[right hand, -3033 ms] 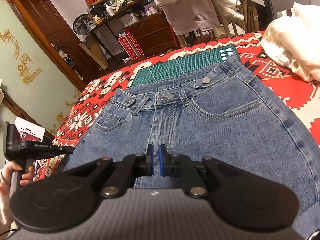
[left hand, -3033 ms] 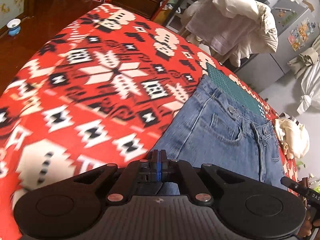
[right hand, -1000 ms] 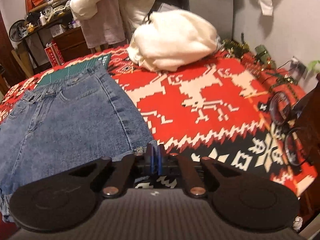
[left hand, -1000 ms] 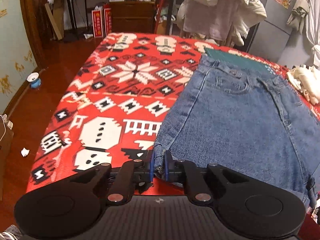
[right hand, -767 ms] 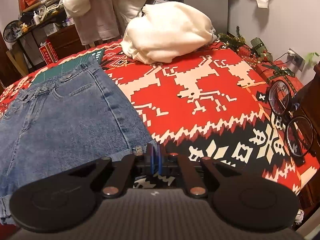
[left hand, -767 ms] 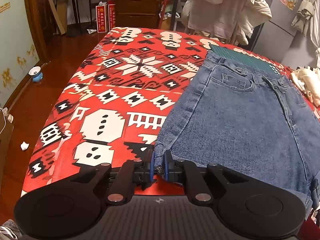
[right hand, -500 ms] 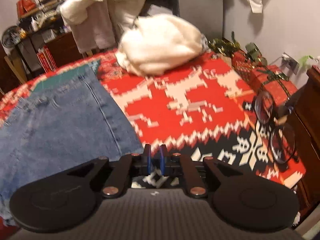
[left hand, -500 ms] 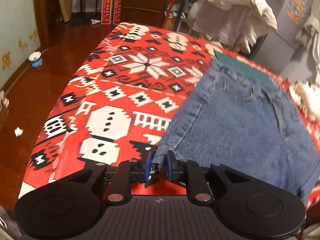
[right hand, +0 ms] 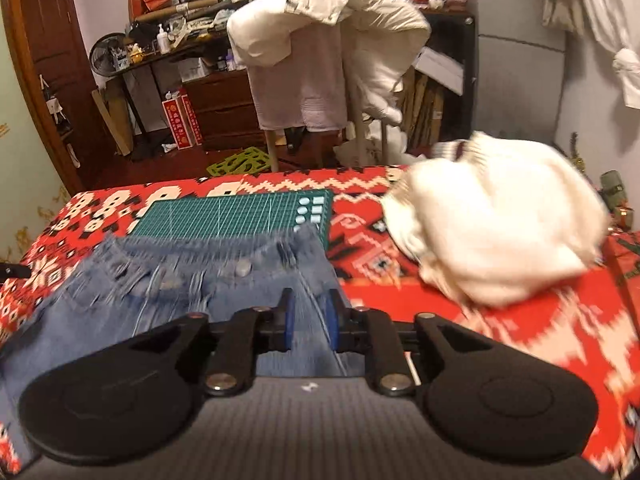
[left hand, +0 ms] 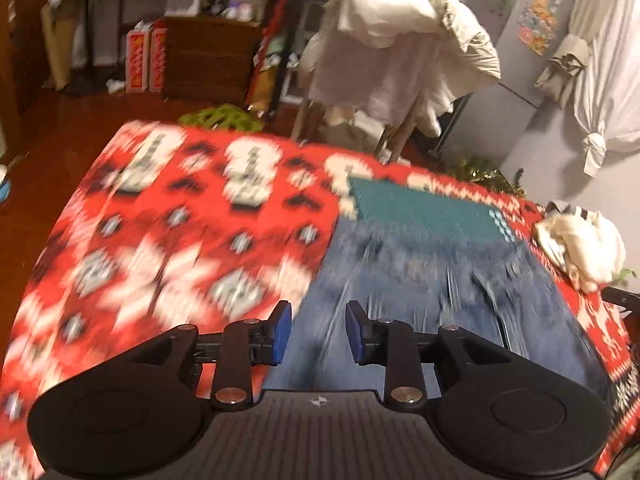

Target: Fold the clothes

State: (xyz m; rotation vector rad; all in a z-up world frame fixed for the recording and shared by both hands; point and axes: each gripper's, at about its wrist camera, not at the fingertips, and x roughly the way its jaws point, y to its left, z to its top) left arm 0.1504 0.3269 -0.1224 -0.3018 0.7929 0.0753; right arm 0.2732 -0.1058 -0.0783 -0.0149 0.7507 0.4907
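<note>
Blue denim shorts (left hand: 432, 280) lie flat on a red patterned tablecloth (left hand: 168, 232), waistband toward the far edge over a green cutting mat (left hand: 424, 208). My left gripper (left hand: 319, 330) is open above the shorts' left side, nothing between its blue pads. In the right wrist view the shorts (right hand: 168, 292) lie below my right gripper (right hand: 308, 322), which is open over their right side near the waistband. Both views are blurred by motion.
A white knitted garment (right hand: 496, 232) is heaped on the cloth to the right of the shorts, seen small as a white garment (left hand: 580, 244) in the left view. Behind the table stands a chair draped with pale clothes (right hand: 320, 52). The cutting mat (right hand: 236, 214) lies at the far edge.
Both grippers have let go of the shorts' hem corners and opened. They have moved forward over the shorts toward the waistband.
</note>
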